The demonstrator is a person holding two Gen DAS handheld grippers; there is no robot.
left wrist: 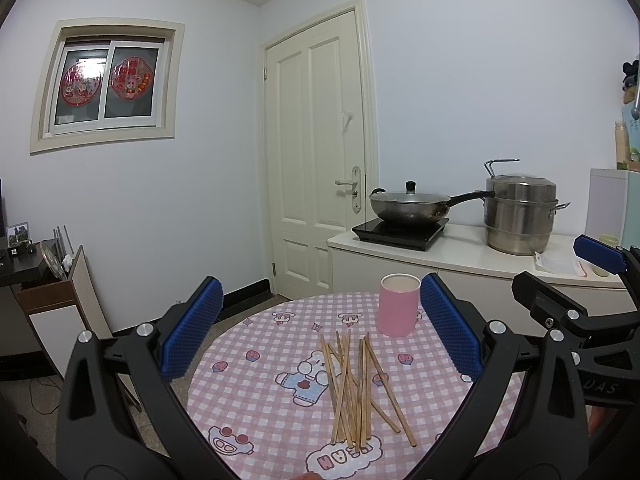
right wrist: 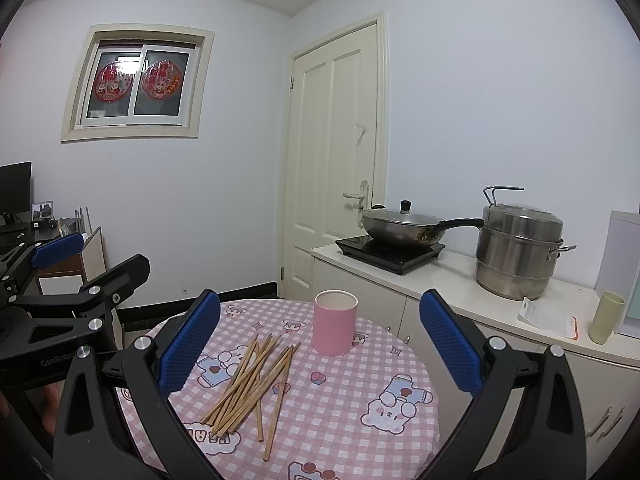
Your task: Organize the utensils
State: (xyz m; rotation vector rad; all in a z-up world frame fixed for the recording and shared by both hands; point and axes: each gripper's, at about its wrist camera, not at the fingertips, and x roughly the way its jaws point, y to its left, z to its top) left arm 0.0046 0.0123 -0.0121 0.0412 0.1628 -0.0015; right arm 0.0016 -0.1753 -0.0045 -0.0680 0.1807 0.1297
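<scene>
Several wooden chopsticks [left wrist: 356,388] lie in a loose pile on the round table with a pink checked cloth [left wrist: 256,400]. A pink cup [left wrist: 398,306] stands upright behind them, empty as far as I can see. My left gripper [left wrist: 320,328] is open and empty, held above the near side of the pile. In the right wrist view the chopsticks [right wrist: 252,388] lie left of centre, the pink cup [right wrist: 335,322] beyond them on the table [right wrist: 360,420]. My right gripper [right wrist: 320,336] is open and empty. Each gripper shows in the other's view, the right gripper [left wrist: 580,280] and the left gripper [right wrist: 76,268].
A white counter [right wrist: 460,280] stands behind the table with an induction hob and wok [right wrist: 400,228], a steel steamer pot [right wrist: 520,248], a green cup [right wrist: 606,316] and a paper slip. A door [left wrist: 320,160] is at the back. A low cabinet and desk [left wrist: 48,288] stand left.
</scene>
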